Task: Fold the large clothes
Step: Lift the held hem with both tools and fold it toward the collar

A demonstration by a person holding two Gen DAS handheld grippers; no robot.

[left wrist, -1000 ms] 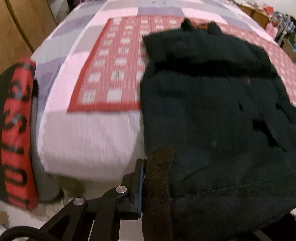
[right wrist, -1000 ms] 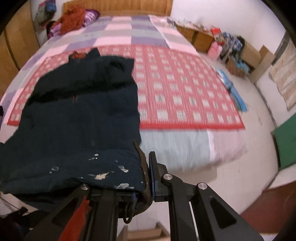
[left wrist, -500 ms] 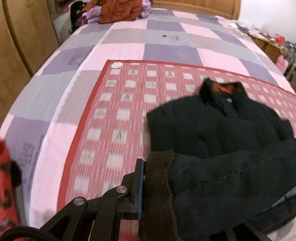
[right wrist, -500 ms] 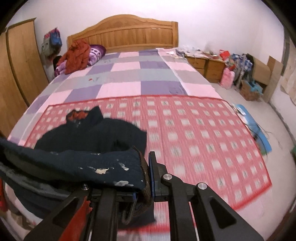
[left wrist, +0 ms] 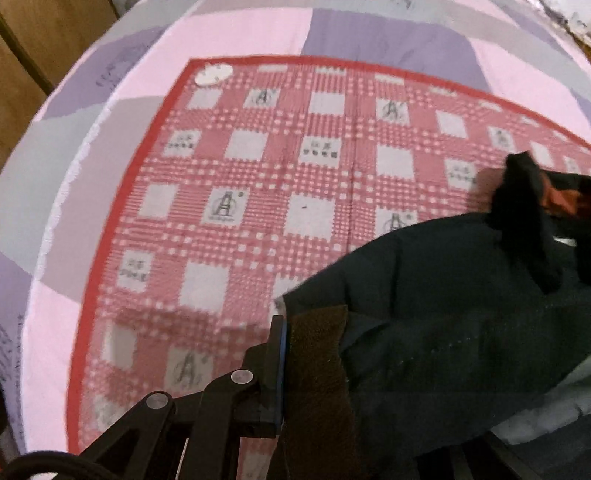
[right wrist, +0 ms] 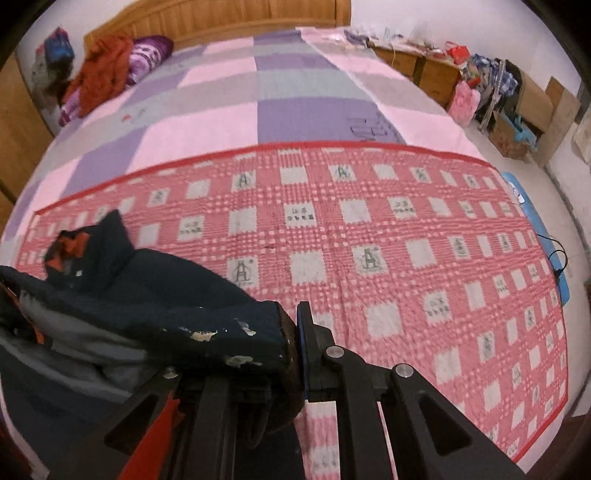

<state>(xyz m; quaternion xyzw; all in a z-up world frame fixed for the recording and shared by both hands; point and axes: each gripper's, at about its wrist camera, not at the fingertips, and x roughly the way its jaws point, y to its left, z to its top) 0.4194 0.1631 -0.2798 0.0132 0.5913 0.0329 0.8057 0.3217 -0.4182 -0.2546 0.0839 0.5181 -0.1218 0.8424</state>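
Left gripper (left wrist: 286,369): we have our jaws clamped tight on the brown fleecy hem of the dark jacket (left wrist: 461,314); only one black finger with its blue pad shows, on the left of the cloth, and the other is hidden behind it.
Right gripper (right wrist: 293,350): we pinch the jacket's (right wrist: 147,295) other hem corner, the cloth bunched to the left of the blue-padded finger; the second finger is buried under the fabric.
Jacket: it hangs from both sets of fingers and spreads ahead of them onto the bed, with its upper part lying beyond our fingertips.
Collar (left wrist: 528,206): it stands up at the far end, ahead of the left fingers and to their right, with orange-red lining showing inside.
Paint-like flecks (right wrist: 221,339): pale spots sit on the dark cloth just left of the right fingers.
Red checked blanket (right wrist: 369,258): it lies under and beyond both grippers, on the pink and purple patchwork bedspread (right wrist: 240,103).
Far off: a heap of red and purple clothes (right wrist: 110,66) lies by the wooden headboard (right wrist: 221,18), well ahead of the right fingers.
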